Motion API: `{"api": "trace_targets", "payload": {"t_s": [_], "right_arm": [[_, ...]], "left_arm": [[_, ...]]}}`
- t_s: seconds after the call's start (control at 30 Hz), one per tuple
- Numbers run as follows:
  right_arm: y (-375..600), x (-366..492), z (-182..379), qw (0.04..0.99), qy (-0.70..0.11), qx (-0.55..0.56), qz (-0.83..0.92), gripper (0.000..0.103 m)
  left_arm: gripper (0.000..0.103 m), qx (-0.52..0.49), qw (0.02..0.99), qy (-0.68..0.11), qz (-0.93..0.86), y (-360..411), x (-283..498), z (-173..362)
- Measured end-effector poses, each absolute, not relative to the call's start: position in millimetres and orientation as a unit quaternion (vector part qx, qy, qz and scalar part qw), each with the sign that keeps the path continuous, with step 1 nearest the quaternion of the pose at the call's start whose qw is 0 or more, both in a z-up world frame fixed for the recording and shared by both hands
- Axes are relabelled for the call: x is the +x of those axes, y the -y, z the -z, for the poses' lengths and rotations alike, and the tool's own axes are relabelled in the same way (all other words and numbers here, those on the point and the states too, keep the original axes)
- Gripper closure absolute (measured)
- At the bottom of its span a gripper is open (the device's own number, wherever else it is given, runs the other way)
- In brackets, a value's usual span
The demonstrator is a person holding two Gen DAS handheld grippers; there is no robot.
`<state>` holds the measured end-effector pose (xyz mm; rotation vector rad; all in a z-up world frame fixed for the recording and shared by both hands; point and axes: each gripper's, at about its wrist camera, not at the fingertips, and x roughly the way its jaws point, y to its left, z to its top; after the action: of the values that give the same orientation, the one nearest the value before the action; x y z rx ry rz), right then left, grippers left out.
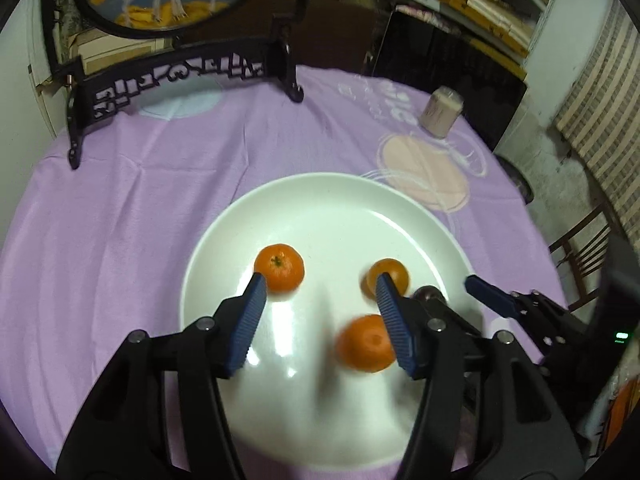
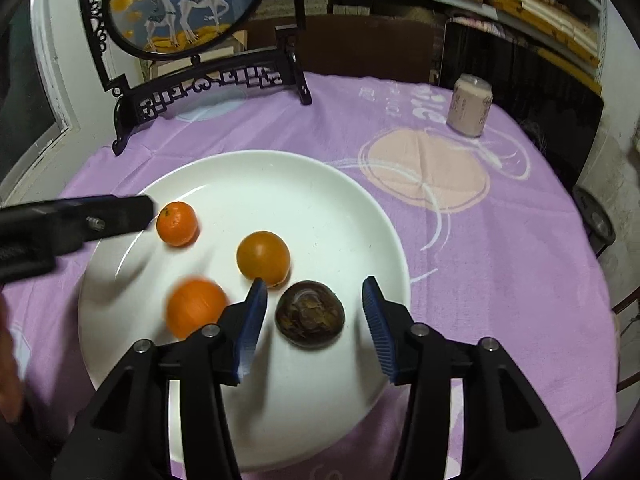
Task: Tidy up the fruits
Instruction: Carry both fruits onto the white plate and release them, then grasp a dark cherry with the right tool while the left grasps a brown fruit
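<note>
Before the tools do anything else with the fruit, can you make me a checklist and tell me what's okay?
1. Right tool open: ok, its blue fingers stand apart.
2. Dark fruit lined up between the right tool's fingers: ok, and it is not yet gripped.
3. Left tool open and carrying nothing: ok.
4. All fruit on the white plate: ok, three oranges plus the dark fruit.
5. Front orange lying still: cannot tell, it looks blurred.
6. Room beside the dark fruit: not ok, the middle orange sits close against the right tool's left finger.
</note>
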<state>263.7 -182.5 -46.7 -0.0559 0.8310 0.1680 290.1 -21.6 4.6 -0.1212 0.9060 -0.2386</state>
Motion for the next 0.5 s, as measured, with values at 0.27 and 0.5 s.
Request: {"api": "trace_targets", "payload": {"t_s": [0.27, 0.5], "right_arm": [[188.8, 228.6, 33.0, 0.925, -0.368, -0.022, -0.087, 0.053], [189.1, 180.2, 29.7, 0.929, -0.358, -0.007, -0.091, 0.053]], "left_arm": [[0.033, -0.039, 0.927, -0.357, 0.104, 2.2, 178.2, -37.2], [0.033, -0.043, 0.915, -0.393, 0.075, -48.5, 94.1, 3.1]]}}
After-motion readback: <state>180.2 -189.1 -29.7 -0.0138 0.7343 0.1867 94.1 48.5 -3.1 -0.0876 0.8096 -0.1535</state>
